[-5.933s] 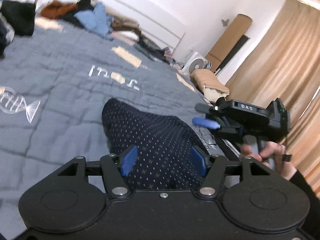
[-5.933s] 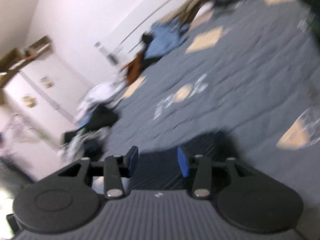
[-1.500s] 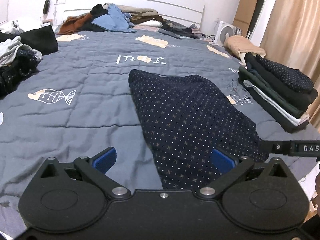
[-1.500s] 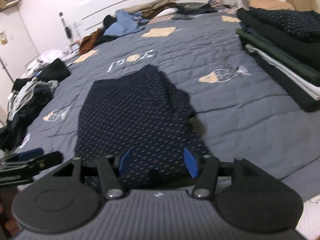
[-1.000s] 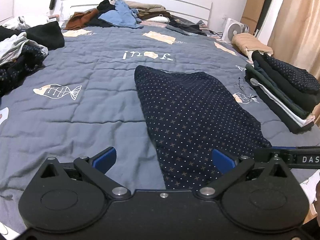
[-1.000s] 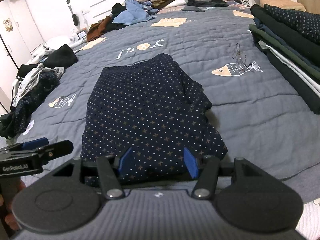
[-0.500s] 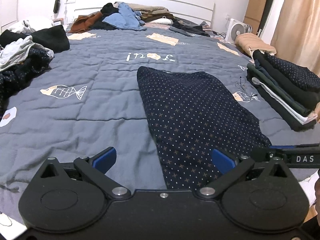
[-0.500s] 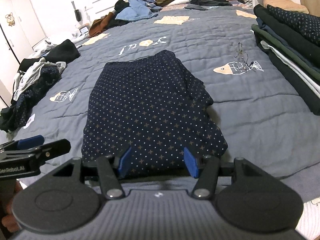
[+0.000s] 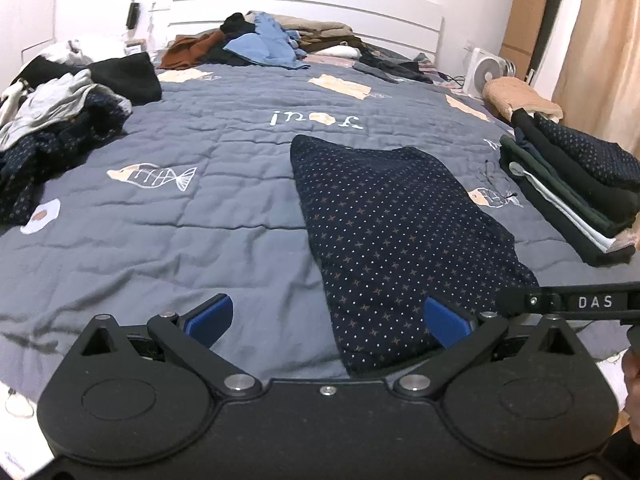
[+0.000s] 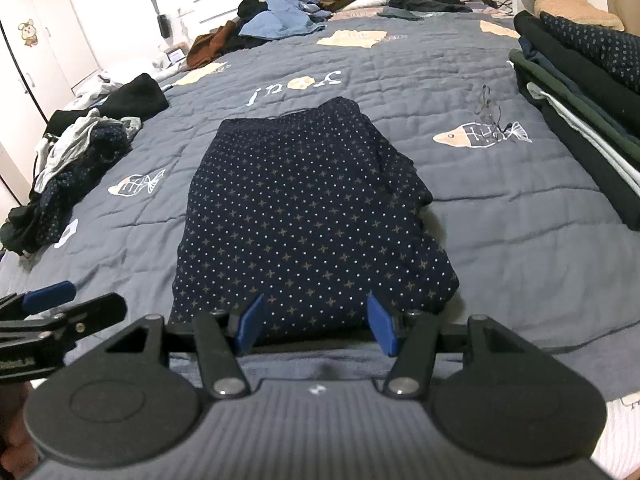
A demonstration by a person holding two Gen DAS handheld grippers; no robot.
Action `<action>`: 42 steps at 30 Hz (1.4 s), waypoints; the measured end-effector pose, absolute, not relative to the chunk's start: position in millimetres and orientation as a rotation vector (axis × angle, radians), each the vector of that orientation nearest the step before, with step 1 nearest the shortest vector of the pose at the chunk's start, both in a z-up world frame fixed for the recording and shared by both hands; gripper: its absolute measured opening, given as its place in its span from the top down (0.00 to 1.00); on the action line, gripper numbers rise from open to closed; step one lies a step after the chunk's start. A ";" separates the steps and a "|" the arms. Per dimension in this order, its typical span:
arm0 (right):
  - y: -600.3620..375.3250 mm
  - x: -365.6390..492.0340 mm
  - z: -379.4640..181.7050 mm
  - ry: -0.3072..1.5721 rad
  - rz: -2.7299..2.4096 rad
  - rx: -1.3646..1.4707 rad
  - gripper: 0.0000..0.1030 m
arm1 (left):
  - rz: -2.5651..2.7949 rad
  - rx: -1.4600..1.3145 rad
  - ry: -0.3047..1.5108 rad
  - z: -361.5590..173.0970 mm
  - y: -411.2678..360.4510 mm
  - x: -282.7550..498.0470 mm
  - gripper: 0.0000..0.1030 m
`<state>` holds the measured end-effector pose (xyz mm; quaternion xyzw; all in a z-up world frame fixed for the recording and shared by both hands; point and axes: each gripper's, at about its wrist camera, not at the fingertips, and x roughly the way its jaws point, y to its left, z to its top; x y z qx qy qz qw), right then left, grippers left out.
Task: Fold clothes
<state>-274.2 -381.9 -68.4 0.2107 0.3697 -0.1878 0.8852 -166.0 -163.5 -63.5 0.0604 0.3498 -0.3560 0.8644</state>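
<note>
Navy dotted garment (image 10: 308, 216) lies folded flat mid-bed on the grey quilt (image 9: 160, 208), near edge at the bed's front; its right side is bunched and rumpled, and what kind of garment it is cannot be told. Its near edge is hidden behind both gripper bodies. Right gripper (image 10: 316, 326) sits at that near edge, jaws partly open with nothing pinched. Left gripper (image 9: 328, 318) is spread wide and empty, right blue pad over the garment's near left corner, left pad over bare quilt. Stack of folded clothes (image 10: 580, 92) sits at the right bed edge, partly cut off by frame. Loose clothes heap (image 9: 52, 120) on the left, another pile (image 9: 264, 44) far by the headboard. White fan (image 9: 486, 72) far right, off the bed. Bare quilt is open left of the garment and between it and the stack.
</note>
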 end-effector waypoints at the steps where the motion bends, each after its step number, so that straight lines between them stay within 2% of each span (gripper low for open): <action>1: -381.9 -274.1 -67.3 0.768 -0.389 0.439 0.45 | -0.741 0.125 0.732 -63.6 -161.6 -167.7 0.00; 9: -379.3 -274.4 -53.2 0.758 -0.364 0.440 0.45 | -0.698 0.114 0.732 -54.8 -150.9 -176.4 0.00; 27: -356.2 -344.4 9.1 0.688 -0.367 0.339 0.45 | -0.667 0.149 0.619 29.0 -134.2 -228.9 0.00; 29: -353.6 -351.8 15.7 0.669 -0.372 0.311 0.43 | -0.665 0.149 0.614 34.8 -136.1 -235.1 0.00; 36: -357.9 -374.0 30.1 0.537 -0.387 0.246 0.16 | -0.667 0.207 0.569 46.5 -145.2 -254.0 0.00; 42: -366.1 -372.2 28.7 0.559 -0.379 0.206 0.09 | -0.671 0.235 0.574 40.4 -151.9 -257.1 0.00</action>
